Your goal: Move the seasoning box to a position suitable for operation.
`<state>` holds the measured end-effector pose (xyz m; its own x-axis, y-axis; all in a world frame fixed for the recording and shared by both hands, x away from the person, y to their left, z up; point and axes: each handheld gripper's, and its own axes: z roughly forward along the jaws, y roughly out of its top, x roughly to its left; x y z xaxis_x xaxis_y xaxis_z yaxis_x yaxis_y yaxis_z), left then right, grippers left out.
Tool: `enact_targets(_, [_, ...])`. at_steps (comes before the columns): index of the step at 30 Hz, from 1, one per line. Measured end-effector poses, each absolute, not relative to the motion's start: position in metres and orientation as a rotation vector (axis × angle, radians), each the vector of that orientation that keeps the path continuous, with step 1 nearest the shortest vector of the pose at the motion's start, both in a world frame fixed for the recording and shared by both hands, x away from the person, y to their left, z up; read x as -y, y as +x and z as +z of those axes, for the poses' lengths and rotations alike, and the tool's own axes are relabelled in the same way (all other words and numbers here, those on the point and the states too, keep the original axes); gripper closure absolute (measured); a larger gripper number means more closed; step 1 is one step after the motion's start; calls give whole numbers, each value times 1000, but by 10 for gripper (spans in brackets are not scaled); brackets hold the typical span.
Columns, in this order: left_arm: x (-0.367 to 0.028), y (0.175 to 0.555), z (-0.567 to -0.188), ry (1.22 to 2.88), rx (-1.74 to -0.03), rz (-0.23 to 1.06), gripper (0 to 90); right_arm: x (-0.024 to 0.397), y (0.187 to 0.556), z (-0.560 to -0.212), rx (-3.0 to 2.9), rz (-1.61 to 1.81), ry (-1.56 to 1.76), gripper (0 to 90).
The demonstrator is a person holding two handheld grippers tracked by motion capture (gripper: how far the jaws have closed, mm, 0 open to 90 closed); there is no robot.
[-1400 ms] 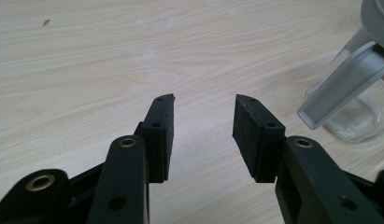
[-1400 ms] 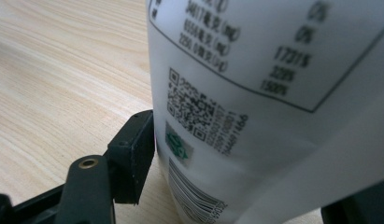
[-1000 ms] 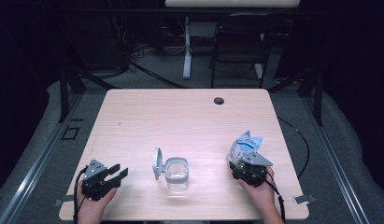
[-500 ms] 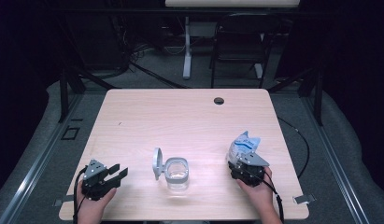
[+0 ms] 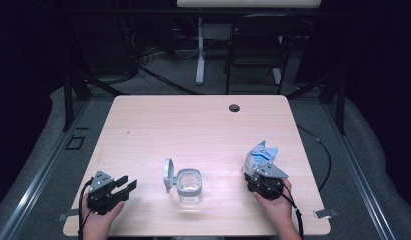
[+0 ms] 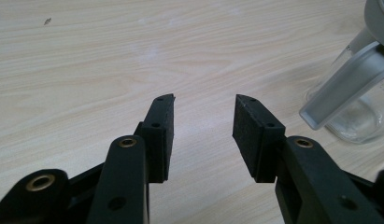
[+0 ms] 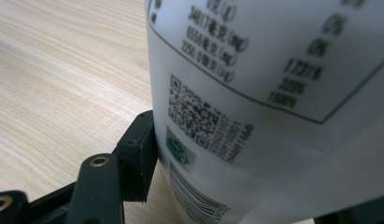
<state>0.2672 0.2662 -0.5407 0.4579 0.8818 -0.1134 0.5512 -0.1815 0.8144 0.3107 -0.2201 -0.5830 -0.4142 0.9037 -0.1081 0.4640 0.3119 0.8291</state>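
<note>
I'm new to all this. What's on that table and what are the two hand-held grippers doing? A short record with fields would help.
Table: light wood
Centre: clear container, hinged lid standing open
Right hand-held gripper: white printed pouch between its jaws, which have just been closing; one pad at the pouch's side
Left hand-held gripper: open, nothing between jaws, container ahead and to one side

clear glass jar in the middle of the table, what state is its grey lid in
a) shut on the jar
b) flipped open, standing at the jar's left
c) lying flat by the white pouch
b: in the high view the grey lid stands up on edge at the left of the open clear glass jar.
</note>
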Motion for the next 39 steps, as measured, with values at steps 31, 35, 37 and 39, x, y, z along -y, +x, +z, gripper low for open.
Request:
enact_targets(31, [-267, 267, -540, 1861, -1208, 492, 587, 207, 300, -565, -2005, 970, 1094, 410])
enact_targets(35, [-267, 267, -540, 1861, -1208, 493, 587, 203, 297, -558, -2003, 971, 1059, 410])
enact_targets(37, [-267, 267, -540, 1858, -1207, 493, 587, 202, 295, -555, -1999, 973, 1039, 411])
enact_targets(39, [-266, 267, -539, 1858, -1206, 494, 587, 200, 293, -552, -1994, 987, 1023, 411])
